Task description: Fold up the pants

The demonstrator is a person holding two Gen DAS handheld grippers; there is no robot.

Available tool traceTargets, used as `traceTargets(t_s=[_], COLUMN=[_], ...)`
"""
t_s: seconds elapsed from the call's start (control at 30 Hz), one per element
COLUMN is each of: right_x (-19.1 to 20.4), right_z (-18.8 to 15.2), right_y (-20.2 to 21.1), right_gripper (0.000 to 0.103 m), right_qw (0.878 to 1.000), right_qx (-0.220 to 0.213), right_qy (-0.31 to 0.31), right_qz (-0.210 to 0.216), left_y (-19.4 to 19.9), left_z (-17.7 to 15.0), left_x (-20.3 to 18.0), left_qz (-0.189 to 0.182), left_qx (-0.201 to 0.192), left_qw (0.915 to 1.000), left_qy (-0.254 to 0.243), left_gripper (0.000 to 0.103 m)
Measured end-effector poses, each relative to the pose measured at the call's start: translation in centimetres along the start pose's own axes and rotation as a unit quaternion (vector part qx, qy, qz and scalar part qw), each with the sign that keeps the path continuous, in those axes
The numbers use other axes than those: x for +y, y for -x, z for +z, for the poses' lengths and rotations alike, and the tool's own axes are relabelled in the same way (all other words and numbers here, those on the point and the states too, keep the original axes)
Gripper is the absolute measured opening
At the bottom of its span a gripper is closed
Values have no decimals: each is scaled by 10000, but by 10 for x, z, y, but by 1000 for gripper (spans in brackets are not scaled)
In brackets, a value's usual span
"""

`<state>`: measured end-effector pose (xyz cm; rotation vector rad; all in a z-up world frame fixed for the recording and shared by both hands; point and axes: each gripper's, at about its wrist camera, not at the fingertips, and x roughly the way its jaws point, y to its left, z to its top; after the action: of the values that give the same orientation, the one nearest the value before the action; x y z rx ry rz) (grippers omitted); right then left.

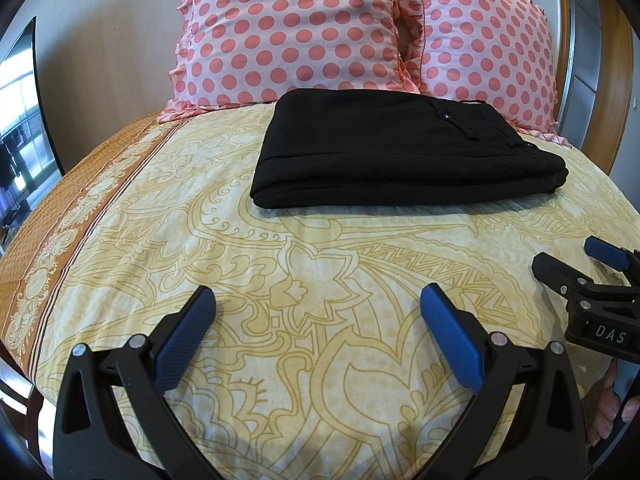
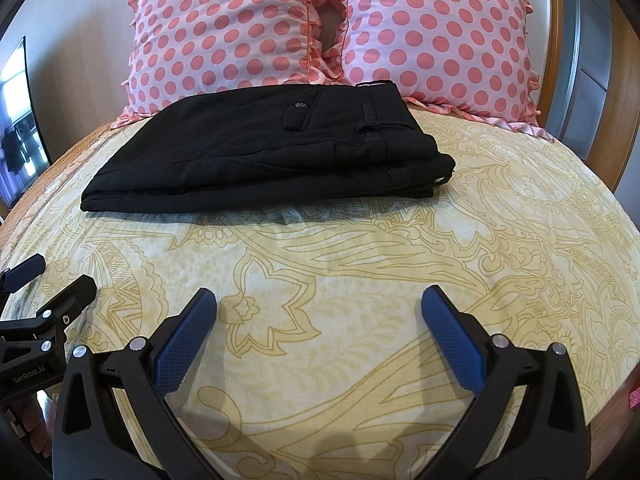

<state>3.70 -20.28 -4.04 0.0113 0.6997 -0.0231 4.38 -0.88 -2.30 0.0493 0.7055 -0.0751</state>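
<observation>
Black pants (image 1: 396, 148) lie folded in a flat rectangle on the yellow patterned bedsheet (image 1: 240, 264), just in front of the pillows; they also show in the right wrist view (image 2: 260, 152), waistband and back pocket on top at the right. My left gripper (image 1: 318, 300) is open and empty, held over the sheet well short of the pants. My right gripper (image 2: 318, 300) is open and empty too, likewise short of the pants. The right gripper shows at the left wrist view's right edge (image 1: 576, 264); the left gripper shows at the right wrist view's left edge (image 2: 52, 284).
Two pink polka-dot pillows (image 1: 288, 32) (image 1: 484, 52) lean against the wooden headboard (image 1: 616, 80) behind the pants. The sheet's orange border (image 1: 52, 248) runs along the bed's left edge. A window (image 1: 16, 120) is at far left.
</observation>
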Motion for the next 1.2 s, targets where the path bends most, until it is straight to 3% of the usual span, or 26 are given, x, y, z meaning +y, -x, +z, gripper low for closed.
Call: traceTargets(t_s=[1.2], right_x=[-1], right_z=[0], right_y=[0], right_gripper=[102], right_qw=[10000], right_qx=[-9], right_qy=[6], right_qz=[6], left_y=[-1], left_z=[1], left_x=[0], left_qz=[-29], left_qx=[54], left_qw=[10000], left_qy=[-7], left_gripper=[101])
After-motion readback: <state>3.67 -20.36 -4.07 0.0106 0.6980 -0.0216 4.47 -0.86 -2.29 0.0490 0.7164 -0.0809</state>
